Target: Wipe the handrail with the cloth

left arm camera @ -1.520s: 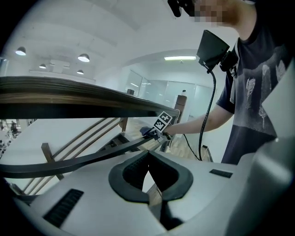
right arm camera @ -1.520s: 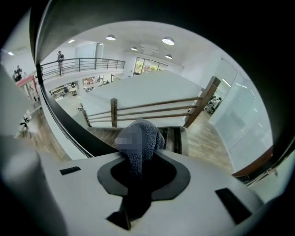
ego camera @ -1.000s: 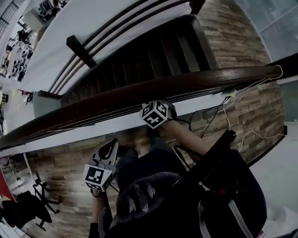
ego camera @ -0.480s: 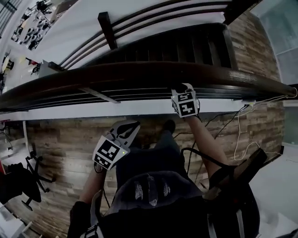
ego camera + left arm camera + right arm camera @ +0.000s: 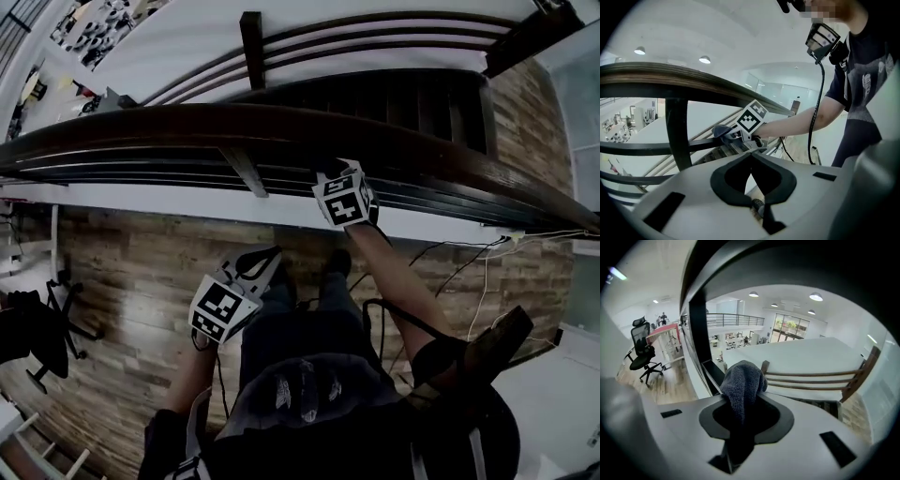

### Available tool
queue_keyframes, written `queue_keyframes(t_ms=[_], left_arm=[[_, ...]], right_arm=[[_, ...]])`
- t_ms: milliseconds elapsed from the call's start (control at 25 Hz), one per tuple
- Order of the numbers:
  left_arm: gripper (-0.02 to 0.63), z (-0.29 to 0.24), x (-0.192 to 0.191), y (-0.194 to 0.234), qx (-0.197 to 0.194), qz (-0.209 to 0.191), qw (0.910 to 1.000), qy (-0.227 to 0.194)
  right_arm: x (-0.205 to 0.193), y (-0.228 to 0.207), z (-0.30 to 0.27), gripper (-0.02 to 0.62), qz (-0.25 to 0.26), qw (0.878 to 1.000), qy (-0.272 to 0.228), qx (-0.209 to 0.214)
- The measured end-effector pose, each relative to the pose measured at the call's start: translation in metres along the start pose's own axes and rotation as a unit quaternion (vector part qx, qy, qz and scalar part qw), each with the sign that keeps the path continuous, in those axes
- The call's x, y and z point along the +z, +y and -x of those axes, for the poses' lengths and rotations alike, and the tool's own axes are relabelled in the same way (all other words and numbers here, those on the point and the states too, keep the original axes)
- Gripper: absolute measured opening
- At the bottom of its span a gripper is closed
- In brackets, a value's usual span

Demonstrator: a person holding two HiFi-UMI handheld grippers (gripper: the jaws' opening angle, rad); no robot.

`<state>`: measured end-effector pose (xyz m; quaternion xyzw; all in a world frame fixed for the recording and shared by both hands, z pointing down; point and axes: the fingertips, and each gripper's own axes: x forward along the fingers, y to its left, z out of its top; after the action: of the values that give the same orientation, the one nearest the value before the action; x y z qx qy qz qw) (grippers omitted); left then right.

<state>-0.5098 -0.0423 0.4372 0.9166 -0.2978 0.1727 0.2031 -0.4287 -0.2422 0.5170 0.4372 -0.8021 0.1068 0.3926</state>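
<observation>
Clamping the soft, light cloth (image 5: 742,380) by its bunched middle, the right gripper (image 5: 336,178) is holding it forward, the handrail (image 5: 187,127) passing just above its jaws. The limp fabric probably needs this firm pinch. The left gripper (image 5: 255,267) is idling lower down, jaws together and empty.

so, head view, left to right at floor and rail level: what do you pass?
chair → left gripper, shut and empty → right gripper, shut on the cloth at the handrail → white cable
</observation>
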Motion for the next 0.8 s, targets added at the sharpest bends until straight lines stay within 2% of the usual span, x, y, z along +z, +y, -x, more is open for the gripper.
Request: queue_keyframes(t_ms=[80, 160, 280, 480, 560, 680, 800], left_arm=[[0.008, 0.009, -0.007, 0.003, 0.014, 0.004, 0.9999, 0.002], [0.008, 0.020, -0.013, 0.001, 0.024, 0.004, 0.9997, 0.007], [0.008, 0.037, -0.025, 0.000, 0.037, 0.005, 0.9992, 0.018], [0.008, 0.058, -0.043, 0.007, 0.059, 0.029, 0.9975, 0.026], [0.008, 0.061, -0.042, 0.009, 0.058, 0.028, 0.9976, 0.026], [0.008, 0.064, -0.047, 0.016, 0.056, 0.036, 0.9974, 0.028], [0.008, 0.062, -0.062, 0.018, 0.049, 0.049, 0.9966, 0.043]], right_arm=[[0.018, 0.026, -0.013, 0.064, 0.013, 1.000, -0.004, 0.019], [0.032, 0.042, -0.023, 0.064, 0.002, 0.999, -0.007, 0.032], [0.049, 0.061, -0.034, 0.064, 0.008, 0.999, -0.010, 0.039], [0.068, 0.094, -0.044, 0.064, 0.007, 0.999, -0.027, 0.042], [0.072, 0.096, -0.046, 0.064, -0.021, 0.998, -0.036, 0.041], [0.068, 0.093, -0.034, 0.064, -0.099, 0.990, -0.076, 0.069], [0.029, 0.110, -0.009, 0.064, -0.145, 0.977, -0.106, 0.112]])
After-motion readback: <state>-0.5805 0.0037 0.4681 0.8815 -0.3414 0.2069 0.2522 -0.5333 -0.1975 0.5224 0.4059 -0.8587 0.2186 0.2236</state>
